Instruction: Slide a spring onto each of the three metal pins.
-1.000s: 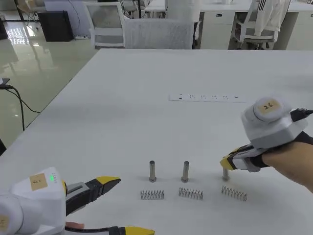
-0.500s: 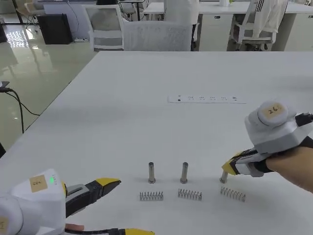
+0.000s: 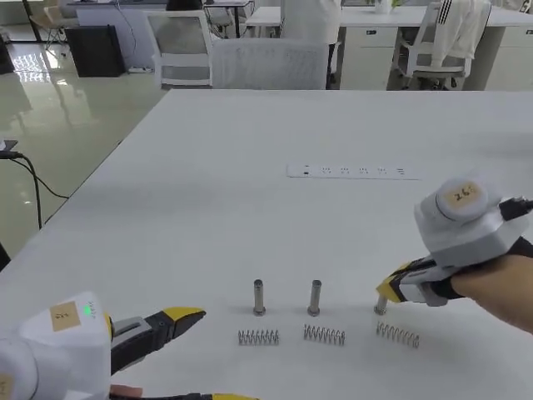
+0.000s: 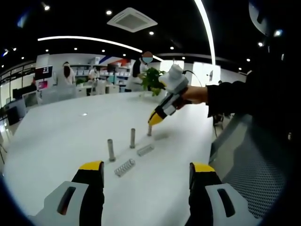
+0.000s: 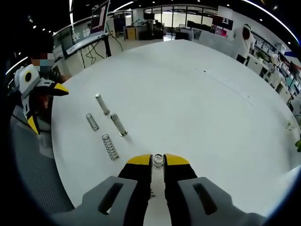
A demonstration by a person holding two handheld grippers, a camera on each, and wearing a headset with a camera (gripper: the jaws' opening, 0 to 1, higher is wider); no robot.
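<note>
1. The white workbench top [image 3: 250, 192] carries three short grey metal pins in a row near you. The left-hand pin [image 3: 259, 297], the middle pin [image 3: 316, 297] and the right-hand pin [image 3: 381, 307] all stand upright.
2. Three small coiled wire springs lie flat on the bench, one just in front of each pin: the left spring [image 3: 258, 337], the middle spring [image 3: 324, 335] and the right spring [image 3: 397, 335]. None is on a pin.
3. Your right gripper [image 3: 385, 292], with a white body and yellow-tipped black jaws, has its jaws drawn together on the top of the right-hand pin. In the right gripper view the pin's round head sits pinched between the yellow tips.
4. In the head view the right gripper's jaws cover the upper part of that pin. Your hand hangs just above and beside the right spring.
5. Your left gripper [image 3: 204, 357] hangs low at the near left, jaws spread wide with nothing between them. It is well apart from the pins.
6. A flat white socket strip [image 3: 350, 171] lies well beyond the pins. Grey chairs [image 3: 268, 62] stand past the far edge.
7. Compared with a second ago, the pins and springs keep the same layout. The right gripper stays clamped on the same pin and the left stays open. The slight downward shift of the scene is your headset's.
</note>
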